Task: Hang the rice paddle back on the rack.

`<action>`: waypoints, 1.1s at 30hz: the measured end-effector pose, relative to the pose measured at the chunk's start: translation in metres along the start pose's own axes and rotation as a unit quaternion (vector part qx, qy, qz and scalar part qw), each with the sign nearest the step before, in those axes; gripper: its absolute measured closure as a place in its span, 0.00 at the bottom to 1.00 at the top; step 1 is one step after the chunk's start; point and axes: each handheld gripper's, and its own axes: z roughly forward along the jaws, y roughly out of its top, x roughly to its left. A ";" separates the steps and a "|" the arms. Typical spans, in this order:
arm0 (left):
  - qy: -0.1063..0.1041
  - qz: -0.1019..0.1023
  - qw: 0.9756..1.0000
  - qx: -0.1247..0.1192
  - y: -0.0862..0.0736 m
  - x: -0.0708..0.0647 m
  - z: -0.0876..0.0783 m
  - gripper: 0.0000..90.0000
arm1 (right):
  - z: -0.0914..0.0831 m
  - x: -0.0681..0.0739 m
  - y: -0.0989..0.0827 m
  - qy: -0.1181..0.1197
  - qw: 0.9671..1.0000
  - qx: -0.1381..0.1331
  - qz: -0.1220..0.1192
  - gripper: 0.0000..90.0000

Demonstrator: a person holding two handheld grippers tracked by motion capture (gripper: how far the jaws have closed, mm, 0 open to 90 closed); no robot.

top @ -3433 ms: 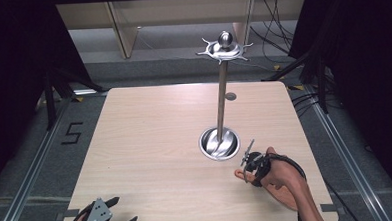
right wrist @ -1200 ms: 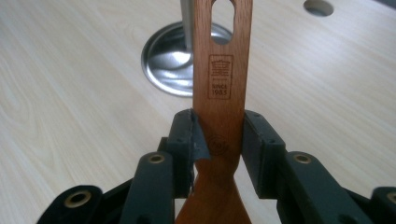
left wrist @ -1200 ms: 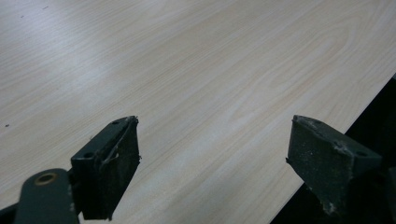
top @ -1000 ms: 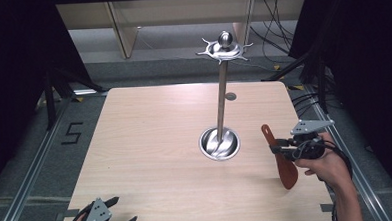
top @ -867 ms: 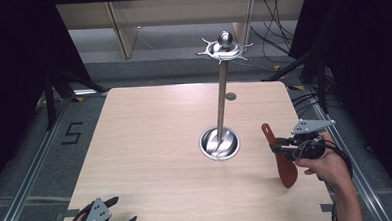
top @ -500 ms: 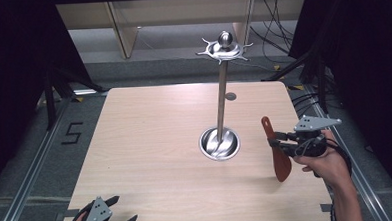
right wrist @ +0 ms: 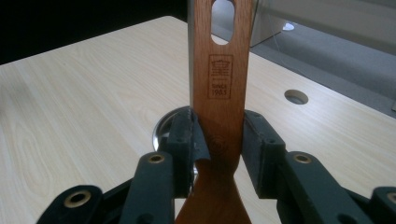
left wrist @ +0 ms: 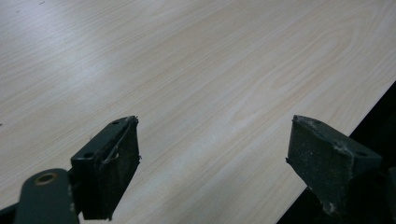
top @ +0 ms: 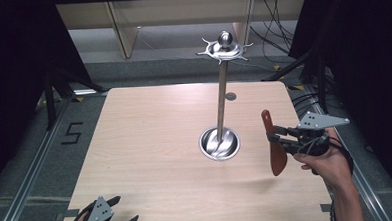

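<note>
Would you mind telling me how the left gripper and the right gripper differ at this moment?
The left gripper is open with nothing between its jaws, while the right gripper is shut on the wooden spatula. The left gripper sits low at the table's near edge, while the right gripper is held up above the table beside the metal stand. Both have two black jaws and are hand-held.
</note>
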 end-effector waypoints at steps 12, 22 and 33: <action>-0.001 0.010 1.000 0.007 0.002 0.001 0.000 0.18 | 0.004 0.001 0.010 -0.010 0.999 -0.035 0.003 0.74; -0.003 -0.003 1.000 -0.010 0.000 -0.002 -0.001 0.18 | -0.004 0.004 0.028 -0.010 0.998 -0.066 0.002 0.74; -0.003 0.001 1.000 -0.004 0.000 -0.001 -0.002 0.18 | 0.001 0.012 0.047 0.008 0.996 -0.089 -0.002 0.74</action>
